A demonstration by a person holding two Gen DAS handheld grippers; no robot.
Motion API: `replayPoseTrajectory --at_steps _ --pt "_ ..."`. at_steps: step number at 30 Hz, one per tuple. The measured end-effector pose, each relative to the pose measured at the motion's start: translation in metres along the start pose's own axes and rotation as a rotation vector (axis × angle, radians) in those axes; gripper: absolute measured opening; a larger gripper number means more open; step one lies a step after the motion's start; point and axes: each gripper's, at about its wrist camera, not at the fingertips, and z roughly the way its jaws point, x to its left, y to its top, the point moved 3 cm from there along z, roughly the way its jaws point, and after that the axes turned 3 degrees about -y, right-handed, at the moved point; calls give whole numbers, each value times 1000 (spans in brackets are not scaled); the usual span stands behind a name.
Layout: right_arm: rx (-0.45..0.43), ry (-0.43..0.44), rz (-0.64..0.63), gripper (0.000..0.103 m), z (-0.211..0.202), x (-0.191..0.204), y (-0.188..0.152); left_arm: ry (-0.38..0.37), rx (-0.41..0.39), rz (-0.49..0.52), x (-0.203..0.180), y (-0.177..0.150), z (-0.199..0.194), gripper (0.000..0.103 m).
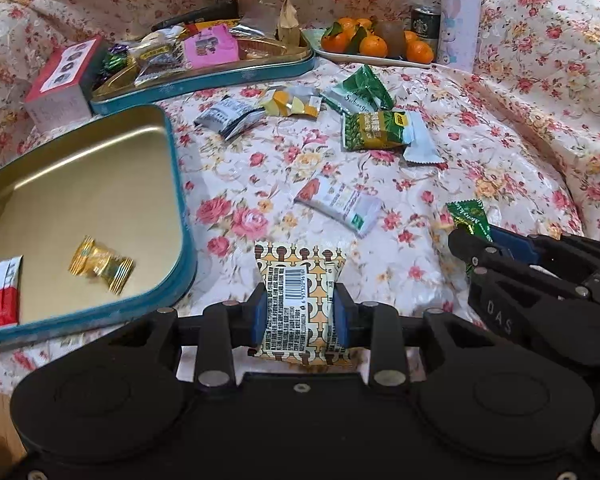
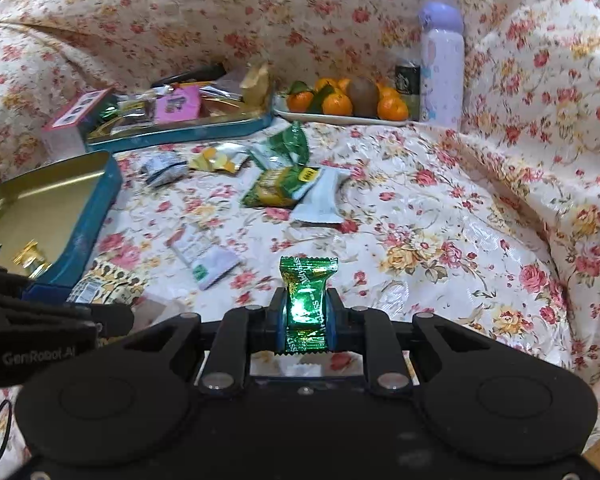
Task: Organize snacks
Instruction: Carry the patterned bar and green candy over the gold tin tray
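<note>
My left gripper (image 1: 300, 312) is shut on a yellow-and-brown patterned snack packet (image 1: 298, 280) with a barcode, held just above the floral cloth right of the near gold tin (image 1: 180, 200). That tin holds a gold-wrapped candy (image 1: 100, 264) and a red-and-white packet (image 1: 3, 296). My right gripper (image 2: 305, 312) is shut on a shiny green candy (image 2: 306, 292); it also shows in the left wrist view (image 1: 470, 220). Several loose packets lie ahead: a white one (image 1: 340, 204), a green-yellow one (image 1: 374, 130), a green one (image 1: 360, 88).
A second teal tin (image 1: 220, 76) at the back is full of mixed snacks, with a red-topped box (image 1: 60, 84) beside it. A plate of mandarins (image 1: 376, 46), a dark can (image 1: 424, 24) and a lilac bottle (image 1: 460, 16) stand at the back right. Cloth rises in folds around.
</note>
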Motion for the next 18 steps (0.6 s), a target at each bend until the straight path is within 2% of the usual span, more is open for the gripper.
replayPoseTrajectory --at_steps 4,10,18 --pt "3 24 -22 21 -18 13 -9 2 11 -25 8 -11 -11 41" --pt "54 92 -38 21 -40 32 -28 -8 14 -77 24 -32 -29 41" --pt "120 161 -124 21 -58 65 -57 32 4 -158 53 -59 -46 41"
